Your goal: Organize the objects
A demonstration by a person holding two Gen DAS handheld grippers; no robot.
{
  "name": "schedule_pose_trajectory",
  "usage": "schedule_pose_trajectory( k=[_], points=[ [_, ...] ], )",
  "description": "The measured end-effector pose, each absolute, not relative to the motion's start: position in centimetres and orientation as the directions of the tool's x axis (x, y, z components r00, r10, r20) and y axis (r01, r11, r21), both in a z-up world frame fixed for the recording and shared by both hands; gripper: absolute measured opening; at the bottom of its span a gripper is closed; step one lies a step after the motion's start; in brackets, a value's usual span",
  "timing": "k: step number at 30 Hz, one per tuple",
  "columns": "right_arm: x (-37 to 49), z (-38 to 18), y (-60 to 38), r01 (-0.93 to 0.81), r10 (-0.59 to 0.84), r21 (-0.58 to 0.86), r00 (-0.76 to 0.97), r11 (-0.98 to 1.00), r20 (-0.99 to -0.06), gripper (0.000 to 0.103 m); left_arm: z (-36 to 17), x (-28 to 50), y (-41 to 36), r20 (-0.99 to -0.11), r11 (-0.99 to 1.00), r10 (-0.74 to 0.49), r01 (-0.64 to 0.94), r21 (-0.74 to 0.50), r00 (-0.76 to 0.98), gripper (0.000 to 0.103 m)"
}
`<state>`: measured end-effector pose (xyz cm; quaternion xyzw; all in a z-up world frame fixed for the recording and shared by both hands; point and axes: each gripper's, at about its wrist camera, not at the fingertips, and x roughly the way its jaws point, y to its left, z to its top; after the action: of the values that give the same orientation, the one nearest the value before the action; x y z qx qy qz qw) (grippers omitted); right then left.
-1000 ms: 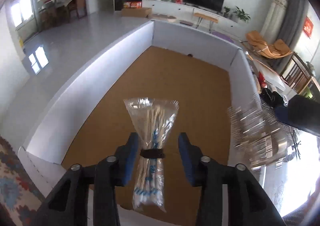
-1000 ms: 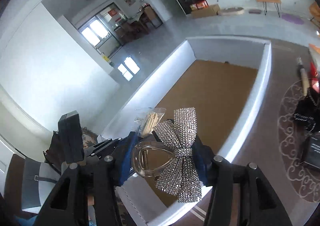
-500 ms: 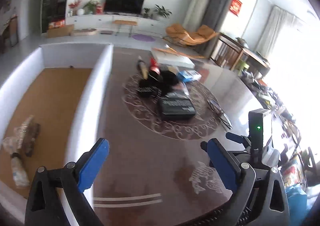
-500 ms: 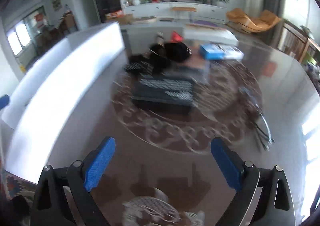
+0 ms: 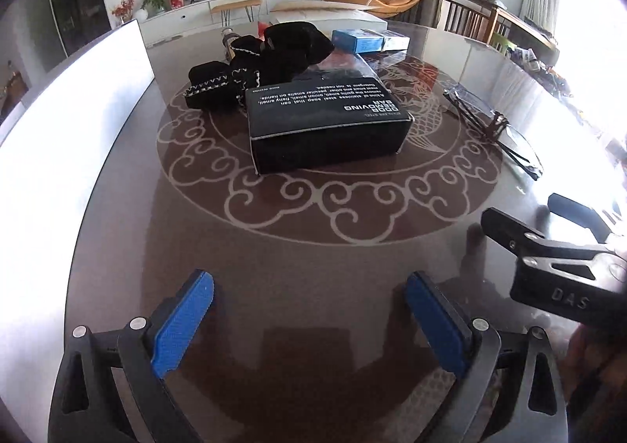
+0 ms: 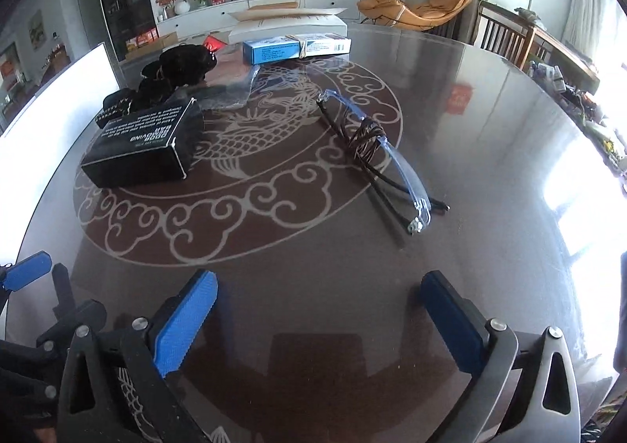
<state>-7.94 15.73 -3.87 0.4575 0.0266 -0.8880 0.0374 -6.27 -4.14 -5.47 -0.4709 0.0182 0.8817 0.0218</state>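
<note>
My left gripper [image 5: 309, 282] is open and empty, low over the glass-topped round table [image 5: 298, 247]. Ahead of it lies a black box [image 5: 325, 125] with white print, and behind that a heap of black pouches [image 5: 282, 47] and a blue box [image 5: 368, 40]. My right gripper [image 6: 319, 280] has nothing between its jaws, which are still opening. In front of it, slightly right, lies a clear packet of glasses [image 6: 376, 153]. The black box [image 6: 145, 141] is to its far left. One of the left gripper's blue pads [image 6: 27, 270] shows at the left edge.
A white-walled bin [image 5: 70, 121] borders the table on the left. One of the right gripper's black fingers [image 5: 509, 231] reaches in at the right of the left wrist view. Chairs and cluttered shelves stand beyond the table's right rim.
Both grippers let go of their loads, a bag of cotton swabs and a rhinestone bow clip, over the bin. They opened wide, swung right and dropped low over the table.
</note>
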Motion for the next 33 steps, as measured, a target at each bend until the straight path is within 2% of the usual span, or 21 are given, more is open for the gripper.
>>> schedule_pose_trajectory(
  k=[12,33],
  points=[
    [-8.5,-4.0,16.5,0.028,-0.008,-0.01,-0.581,-1.0,-0.814,0.103,-5.6,-11.4,-3.8,-0.812,-1.0,-0.014,0.015,0.007,-0.583,0.103],
    [-8.5,-4.0,16.4,0.028,-0.006,-0.013,-0.581,-1.0,-0.814,0.103,-5.6,-11.4,-3.7,-0.812,-1.0,-0.017,0.017,0.009,-0.583,0.103]
  ],
)
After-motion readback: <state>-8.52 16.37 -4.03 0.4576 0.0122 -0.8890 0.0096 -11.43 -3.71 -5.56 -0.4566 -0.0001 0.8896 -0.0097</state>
